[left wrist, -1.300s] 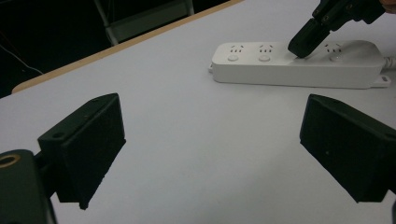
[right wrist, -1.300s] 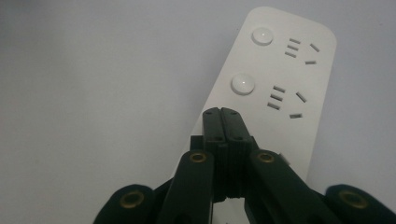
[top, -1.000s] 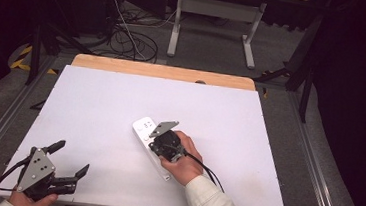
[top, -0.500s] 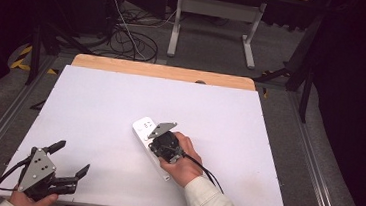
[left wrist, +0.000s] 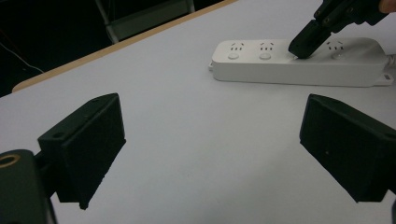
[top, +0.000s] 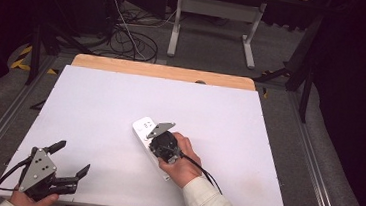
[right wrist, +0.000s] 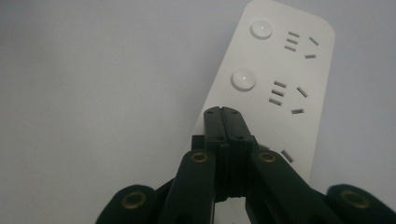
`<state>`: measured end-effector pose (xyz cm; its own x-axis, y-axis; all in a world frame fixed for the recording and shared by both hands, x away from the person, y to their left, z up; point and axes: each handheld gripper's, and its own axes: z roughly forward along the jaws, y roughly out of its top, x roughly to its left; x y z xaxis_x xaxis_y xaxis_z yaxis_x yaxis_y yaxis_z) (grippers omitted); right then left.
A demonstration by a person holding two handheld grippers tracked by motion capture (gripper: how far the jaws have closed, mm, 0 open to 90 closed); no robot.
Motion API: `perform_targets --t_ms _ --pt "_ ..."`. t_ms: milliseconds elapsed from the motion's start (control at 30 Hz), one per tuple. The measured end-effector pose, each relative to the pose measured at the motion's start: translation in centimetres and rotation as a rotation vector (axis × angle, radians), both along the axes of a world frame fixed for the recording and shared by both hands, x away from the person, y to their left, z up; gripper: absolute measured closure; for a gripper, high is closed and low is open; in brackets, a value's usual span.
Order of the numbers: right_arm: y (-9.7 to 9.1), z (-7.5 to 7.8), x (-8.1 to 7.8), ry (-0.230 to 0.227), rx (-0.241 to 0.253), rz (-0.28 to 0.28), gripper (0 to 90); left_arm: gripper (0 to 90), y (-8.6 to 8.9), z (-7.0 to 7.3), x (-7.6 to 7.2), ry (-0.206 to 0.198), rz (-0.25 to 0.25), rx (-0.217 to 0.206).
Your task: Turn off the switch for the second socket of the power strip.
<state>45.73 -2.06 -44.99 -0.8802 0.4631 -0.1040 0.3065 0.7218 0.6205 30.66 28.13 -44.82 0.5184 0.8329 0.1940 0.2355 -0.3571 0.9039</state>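
Power strip [top: 147, 136], white, lying diagonally near the middle of the white table [top: 230, 117]. Right gripper [right wrist: 223, 114], jaws clenched together and empty, points steeply down, tips pressing the strip's third button; wrist bent over it. Left gripper [top: 73, 161], jaws spread wide, rests low at the table's near-left corner.

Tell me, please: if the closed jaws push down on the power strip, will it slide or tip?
The power strip looks long, flat and rigid, so it probably will not tip. Its smooth plastic on the smooth table may slide under a sideways push. The right gripper presses from above, likely pinning it.
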Motion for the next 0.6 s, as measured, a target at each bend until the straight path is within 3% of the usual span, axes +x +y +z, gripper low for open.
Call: perform_targets --t_ms 300,467,600 --pt "-0.13 -0.1 0.01 0.004 0.012 -0.017 90.0 7.3 -0.04 -0.01 -0.01 0.001 0.0 -0.003" --pt "-0.36 0.19 0.23 0.042 0.053 -0.029 90.0 7.3 0.05 0.01 0.04 0.003 0.0 -0.001" --pt "-0.19 0.18 -0.07 0.012 0.044 -0.016 90.0 7.3 0.05 0.03 0.0 -0.002 0.001 0.0"
